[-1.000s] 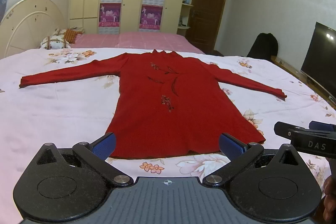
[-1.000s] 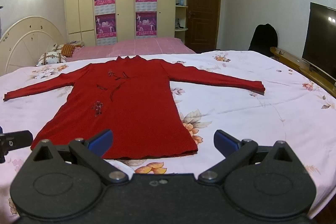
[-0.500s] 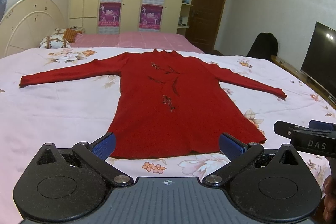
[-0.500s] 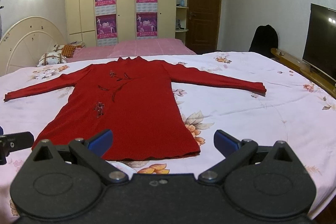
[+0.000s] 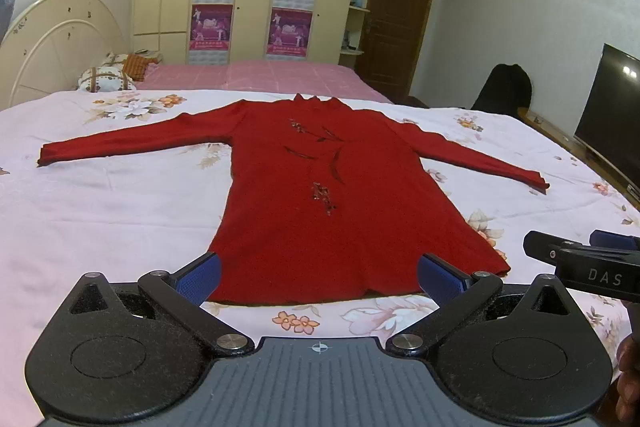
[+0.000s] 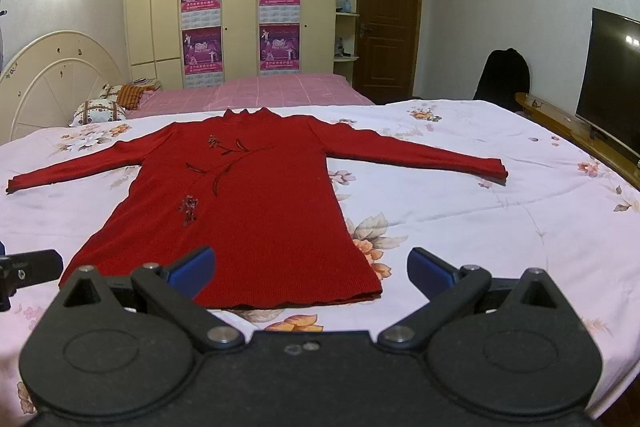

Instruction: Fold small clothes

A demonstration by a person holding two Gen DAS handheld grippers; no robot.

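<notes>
Left wrist view: our left gripper (image 5: 318, 277) has its fingers spread wide, holding nothing, just short of the hem of the red sweater (image 5: 320, 211). Our right gripper (image 6: 311, 273) is equally wide and empty at the hem's right corner. Beyond, the sweater lies flat on the bed (image 5: 100, 211), collar away from us, sleeves stretched sideways.
</notes>
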